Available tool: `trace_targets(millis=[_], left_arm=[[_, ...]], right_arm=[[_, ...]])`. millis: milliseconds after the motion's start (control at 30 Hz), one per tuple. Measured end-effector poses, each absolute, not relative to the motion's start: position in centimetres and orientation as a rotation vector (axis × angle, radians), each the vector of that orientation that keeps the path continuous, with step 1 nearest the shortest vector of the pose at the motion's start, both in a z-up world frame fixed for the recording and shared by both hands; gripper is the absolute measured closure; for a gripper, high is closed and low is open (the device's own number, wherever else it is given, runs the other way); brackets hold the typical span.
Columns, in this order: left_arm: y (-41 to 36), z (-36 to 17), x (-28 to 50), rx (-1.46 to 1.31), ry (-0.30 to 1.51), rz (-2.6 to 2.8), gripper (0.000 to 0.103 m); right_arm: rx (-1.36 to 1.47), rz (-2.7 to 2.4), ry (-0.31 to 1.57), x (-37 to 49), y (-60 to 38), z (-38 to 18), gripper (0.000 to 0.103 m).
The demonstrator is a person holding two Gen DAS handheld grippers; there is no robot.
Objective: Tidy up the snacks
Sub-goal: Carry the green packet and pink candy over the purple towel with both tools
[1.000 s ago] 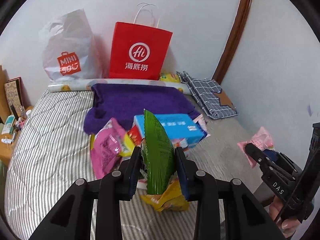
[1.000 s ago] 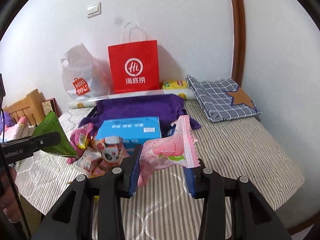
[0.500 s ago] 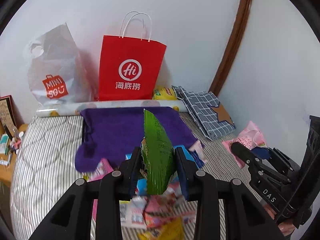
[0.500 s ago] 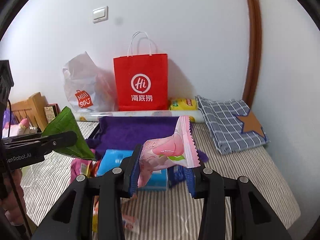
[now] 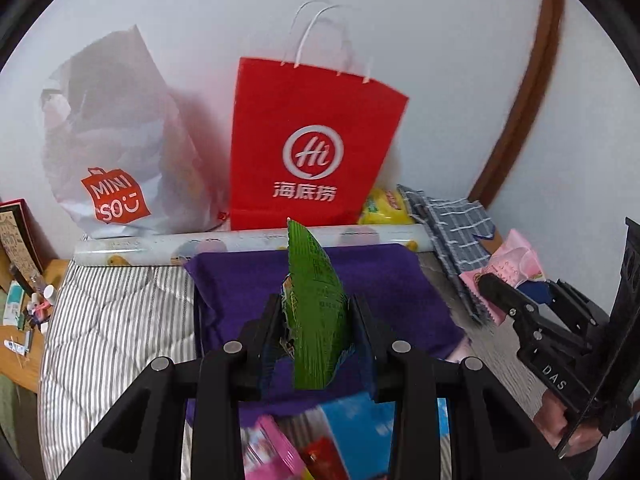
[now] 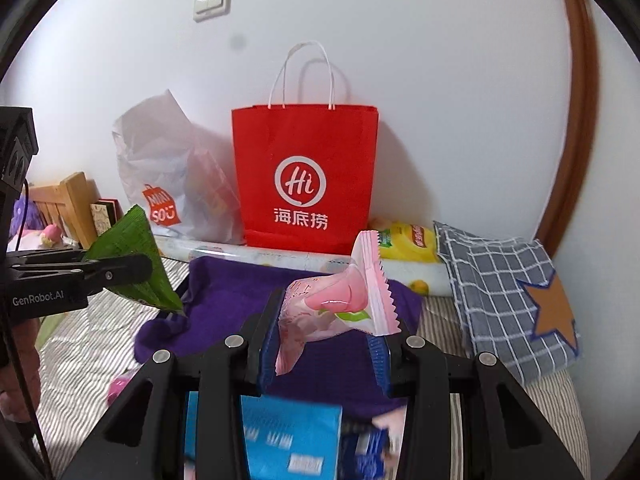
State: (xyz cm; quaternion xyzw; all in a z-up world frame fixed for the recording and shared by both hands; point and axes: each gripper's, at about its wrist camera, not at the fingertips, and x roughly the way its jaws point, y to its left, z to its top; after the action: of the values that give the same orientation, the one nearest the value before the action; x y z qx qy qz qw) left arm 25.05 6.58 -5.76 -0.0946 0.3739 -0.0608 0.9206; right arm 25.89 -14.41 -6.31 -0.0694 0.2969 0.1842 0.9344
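Observation:
My left gripper (image 5: 316,332) is shut on a green snack packet (image 5: 314,312), held upright above a purple cloth (image 5: 248,280); both also show at the left of the right wrist view (image 6: 132,264). My right gripper (image 6: 326,340) is shut on a pink snack packet (image 6: 336,308), also seen at the right of the left wrist view (image 5: 508,268). A red paper bag (image 5: 312,148) stands open against the wall behind the cloth (image 6: 304,176). A blue box (image 6: 288,440) and loose snack packets (image 5: 280,452) lie below the grippers.
A white Miniso plastic bag (image 5: 116,160) stands left of the red bag. A rolled sheet (image 5: 160,248), a yellow packet (image 6: 412,242) and a checked cloth with a star (image 6: 512,292) lie along the wall. The striped mattress (image 5: 112,320) has a cluttered wooden ledge (image 5: 20,320) at its left.
Both grippers have moved forward and up toward the red bag with their packets held. The snack pile has slid down to the bottom of both views.

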Motion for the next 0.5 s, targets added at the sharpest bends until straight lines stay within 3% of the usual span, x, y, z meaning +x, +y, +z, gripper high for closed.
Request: trace_targets(millis=[500], left_arm=[[8.4,-7.5,33.0,-0.221,0.804,-0.120,0.071]], right_arm=[[-0.135,0.434,0.630,35.3,-12.1,-6.6,0.064]])
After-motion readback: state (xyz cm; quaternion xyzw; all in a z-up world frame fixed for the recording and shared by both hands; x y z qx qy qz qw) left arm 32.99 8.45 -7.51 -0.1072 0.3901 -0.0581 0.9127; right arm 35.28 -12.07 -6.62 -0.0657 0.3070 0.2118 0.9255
